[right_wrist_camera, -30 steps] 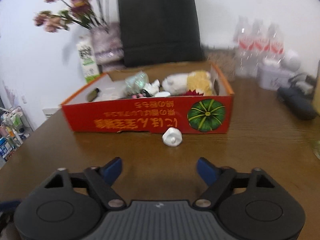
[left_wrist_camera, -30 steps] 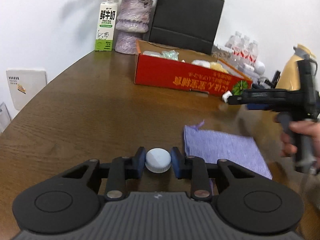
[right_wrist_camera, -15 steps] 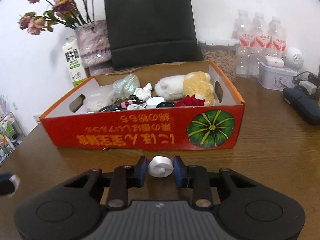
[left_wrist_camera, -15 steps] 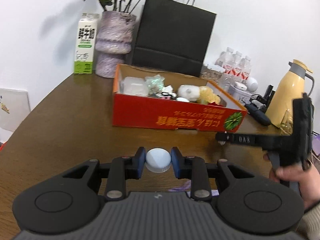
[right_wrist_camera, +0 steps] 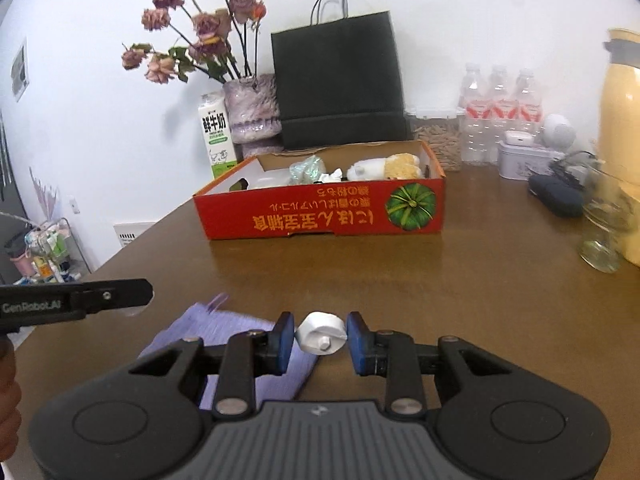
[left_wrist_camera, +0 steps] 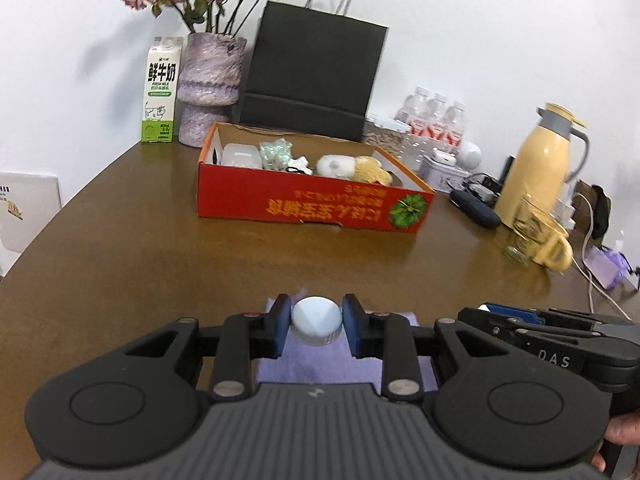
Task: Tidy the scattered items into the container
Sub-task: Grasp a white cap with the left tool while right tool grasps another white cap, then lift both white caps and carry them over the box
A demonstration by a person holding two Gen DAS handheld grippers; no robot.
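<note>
Above the desk, the left gripper clamps a pale round cap; the right gripper pinches a white roll (jaws just closed). Either could slip before the red box, well ahead.

Behind on the bench: milk carton beside flower vase, black paper bag, water bottles, yellow jug
</note>
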